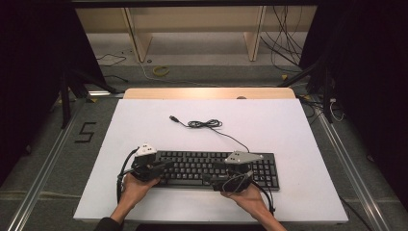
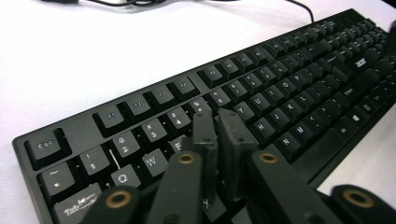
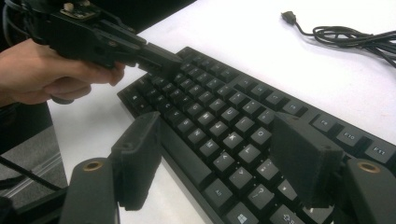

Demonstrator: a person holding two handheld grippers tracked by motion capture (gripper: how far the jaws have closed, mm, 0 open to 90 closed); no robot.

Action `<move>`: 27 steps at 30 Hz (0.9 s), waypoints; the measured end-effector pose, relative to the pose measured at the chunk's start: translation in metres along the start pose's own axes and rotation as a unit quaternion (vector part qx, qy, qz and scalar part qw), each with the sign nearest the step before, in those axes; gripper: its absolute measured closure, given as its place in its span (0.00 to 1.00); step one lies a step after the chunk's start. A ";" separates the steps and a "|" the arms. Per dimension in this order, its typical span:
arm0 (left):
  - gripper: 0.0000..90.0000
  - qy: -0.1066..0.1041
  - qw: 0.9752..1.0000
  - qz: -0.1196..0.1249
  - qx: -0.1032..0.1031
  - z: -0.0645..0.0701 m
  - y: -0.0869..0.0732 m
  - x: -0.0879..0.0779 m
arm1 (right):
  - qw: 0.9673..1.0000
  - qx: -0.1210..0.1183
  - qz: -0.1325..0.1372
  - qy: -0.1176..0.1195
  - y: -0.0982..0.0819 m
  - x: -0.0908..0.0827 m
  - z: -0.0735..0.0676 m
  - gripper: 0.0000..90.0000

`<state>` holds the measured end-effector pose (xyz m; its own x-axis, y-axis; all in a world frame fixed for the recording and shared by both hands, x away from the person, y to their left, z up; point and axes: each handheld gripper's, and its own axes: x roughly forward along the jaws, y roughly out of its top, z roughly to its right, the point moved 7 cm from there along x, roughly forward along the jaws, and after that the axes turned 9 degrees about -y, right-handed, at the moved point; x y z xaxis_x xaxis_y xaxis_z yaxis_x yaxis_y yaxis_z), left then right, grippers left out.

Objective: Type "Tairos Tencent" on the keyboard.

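A black keyboard [image 1: 216, 168] lies near the front of the white tabletop [image 1: 288, 130]. Its cable [image 1: 204, 124] is coiled behind it and ends in a loose USB plug [image 1: 172, 117]. My left gripper [image 1: 167, 166] points right over the keyboard's left end. Its jaws are shut with nothing between them, tips [image 2: 219, 126] just above the upper letter rows. My right gripper [image 1: 211, 177] points left along the front rows. It stands open [image 3: 219, 140], one jaw off the front edge and the other over the keys. In the right gripper view the left gripper [image 3: 159, 58] hovers over the far keys.
The cable [image 3: 345, 35] and plug [image 3: 288, 17] lie on the white surface beyond the keyboard. A wooden strip [image 1: 207, 93] borders the table's far edge. Metal rails, dark stands and loose wires sit on the floor around it.
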<state>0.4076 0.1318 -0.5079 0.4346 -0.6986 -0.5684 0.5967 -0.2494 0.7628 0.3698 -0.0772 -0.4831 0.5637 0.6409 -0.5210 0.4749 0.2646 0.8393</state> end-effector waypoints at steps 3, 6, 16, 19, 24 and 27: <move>0.99 -0.001 1.000 -0.002 -0.001 0.000 0.002 0.004 | 1.000 0.001 0.001 0.000 -0.001 -0.002 0.000 0.38; 0.99 -0.001 1.000 -0.011 0.000 0.001 0.005 0.010 | 1.000 0.001 0.002 0.000 -0.002 -0.003 0.000 0.38; 0.99 0.014 0.999 -0.034 -0.004 -0.005 0.002 0.022 | 1.000 0.003 0.003 0.000 -0.004 -0.006 0.000 0.36; 0.99 0.013 0.999 -0.036 -0.004 -0.005 0.001 0.024 | 1.000 0.003 0.004 0.000 -0.004 -0.006 0.000 0.36; 0.99 0.012 0.999 -0.039 -0.003 -0.005 0.001 0.025 | 1.000 0.003 0.004 0.000 -0.004 -0.006 0.000 0.36; 0.99 0.014 0.999 -0.043 -0.002 -0.006 -0.001 0.027 | 1.000 0.002 0.004 0.000 -0.004 -0.006 0.000 0.36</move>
<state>0.4226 0.1171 -0.5259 0.4010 -0.6551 -0.6404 0.6359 -0.3042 0.7093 0.3643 -0.0820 -0.4839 0.5669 0.6433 -0.5146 0.4739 0.2563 0.8425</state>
